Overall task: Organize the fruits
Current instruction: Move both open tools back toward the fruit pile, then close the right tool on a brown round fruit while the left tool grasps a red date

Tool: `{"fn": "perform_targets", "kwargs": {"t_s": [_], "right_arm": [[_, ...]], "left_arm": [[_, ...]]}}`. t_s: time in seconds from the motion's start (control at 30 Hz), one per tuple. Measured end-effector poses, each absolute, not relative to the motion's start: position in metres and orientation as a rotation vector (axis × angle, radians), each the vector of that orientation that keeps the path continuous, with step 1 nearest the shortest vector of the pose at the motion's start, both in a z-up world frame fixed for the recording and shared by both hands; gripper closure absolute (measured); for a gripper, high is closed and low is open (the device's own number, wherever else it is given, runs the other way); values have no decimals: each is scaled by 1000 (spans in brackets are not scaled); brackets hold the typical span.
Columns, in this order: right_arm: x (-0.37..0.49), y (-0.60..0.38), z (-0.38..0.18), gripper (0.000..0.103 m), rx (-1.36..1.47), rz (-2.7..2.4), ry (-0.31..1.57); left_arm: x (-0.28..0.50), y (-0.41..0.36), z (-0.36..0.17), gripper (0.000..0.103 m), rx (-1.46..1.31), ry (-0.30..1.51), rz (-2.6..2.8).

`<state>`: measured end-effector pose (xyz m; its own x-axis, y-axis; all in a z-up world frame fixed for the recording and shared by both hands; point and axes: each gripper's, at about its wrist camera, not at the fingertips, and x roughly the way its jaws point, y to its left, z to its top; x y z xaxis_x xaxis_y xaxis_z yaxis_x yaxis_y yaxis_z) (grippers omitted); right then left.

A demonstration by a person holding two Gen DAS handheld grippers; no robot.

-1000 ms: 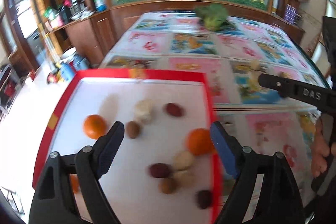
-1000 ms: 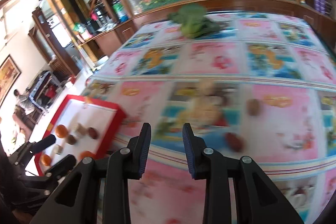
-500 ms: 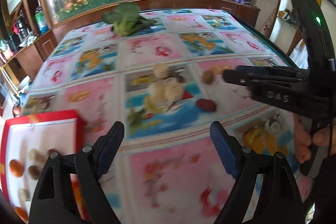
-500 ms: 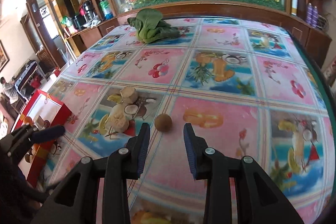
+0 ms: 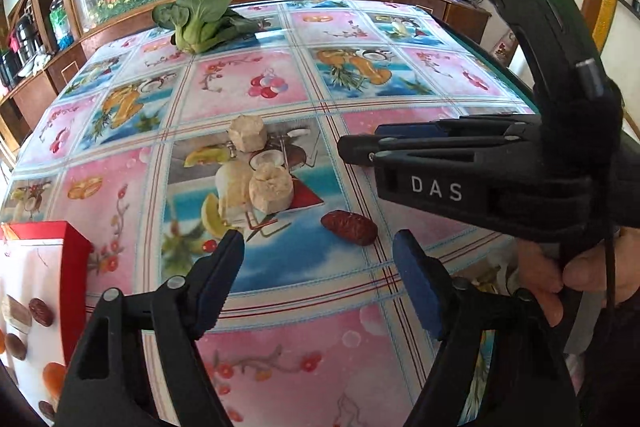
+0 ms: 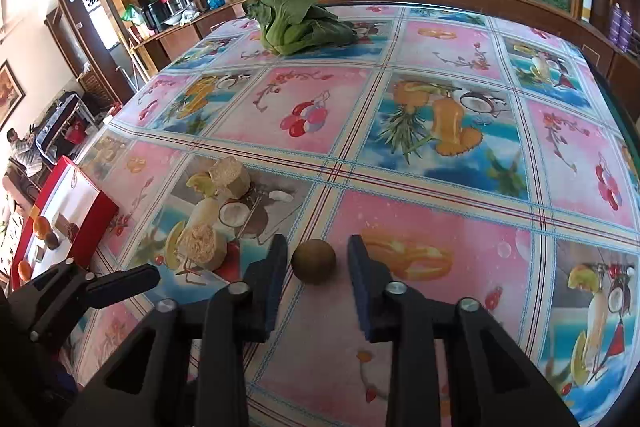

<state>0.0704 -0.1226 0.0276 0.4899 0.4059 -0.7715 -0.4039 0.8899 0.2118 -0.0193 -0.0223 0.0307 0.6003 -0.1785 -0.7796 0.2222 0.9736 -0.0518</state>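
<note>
Brown round fruit [image 6: 313, 261], smooth, matte, whole

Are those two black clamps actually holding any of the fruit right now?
No. The right gripper straddles a small brown fruit without touching it; the left gripper is open and empty.

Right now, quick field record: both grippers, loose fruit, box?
left gripper: open, jaws just closing slightly, nothing between
right gripper: open, jaws just closing, round brown fruit at the tips, gaps either side
loose on tablecloth: red date, three pale chunks, the brown fruit
red box: table's left edge, fruit inside
greens: far side
</note>
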Motion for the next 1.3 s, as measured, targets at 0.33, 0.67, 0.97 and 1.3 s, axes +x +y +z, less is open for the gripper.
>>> {"fn": "perform_targets", "kwargs": {"t_s": [0.33, 0.67, 0.97, 1.3], "right_arm": [[72, -142, 26, 81, 121, 552, 962], [72, -141, 26, 81, 129, 565, 976], [73, -144, 24, 81, 139, 587, 983], [73, -143, 25, 81, 117, 597, 992]], "left_arm": [[-8, -32, 20, 38, 8, 914, -143], [-9, -32, 19, 55, 18, 894, -58], [-10, -36, 20, 38, -5, 950, 3], [2, -44, 21, 48, 13, 916, 80]]}}
